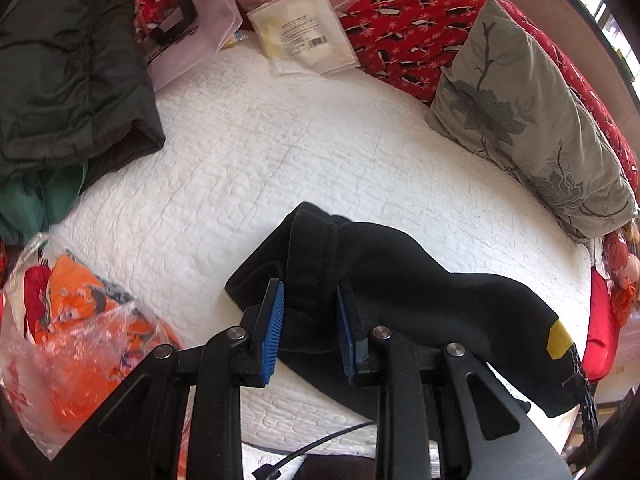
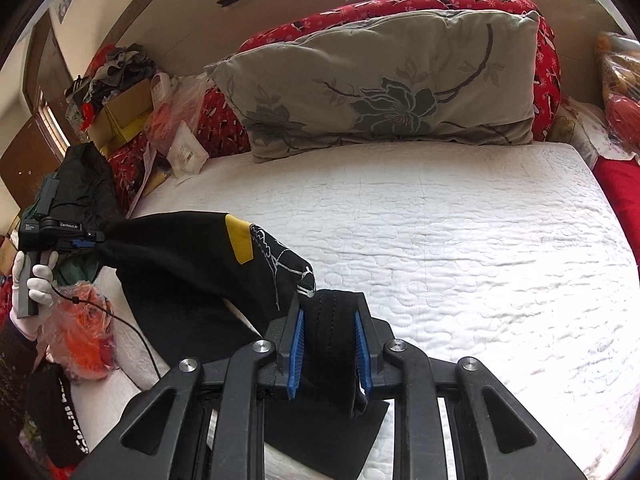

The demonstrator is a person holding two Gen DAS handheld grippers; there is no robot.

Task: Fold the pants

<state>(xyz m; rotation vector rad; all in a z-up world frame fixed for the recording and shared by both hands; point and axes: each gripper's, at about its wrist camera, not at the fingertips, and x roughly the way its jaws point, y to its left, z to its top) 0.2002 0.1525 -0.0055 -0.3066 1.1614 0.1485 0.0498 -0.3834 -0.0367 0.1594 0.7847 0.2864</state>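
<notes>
Black pants with a yellow patch hang stretched between my two grippers above the white quilted bed. My left gripper is shut on a bunched hem or waistband end of the pants. In the right wrist view my right gripper is shut on the other end of the pants, a black band with stitched seams. The left gripper also shows in the right wrist view, held by a white-gloved hand at the far left. Part of the pants lies on the bed below.
A grey floral pillow leans on a red patterned quilt at the head of the bed. A dark jacket lies at the left. Plastic bags with orange cloth and packets sit along the left edge.
</notes>
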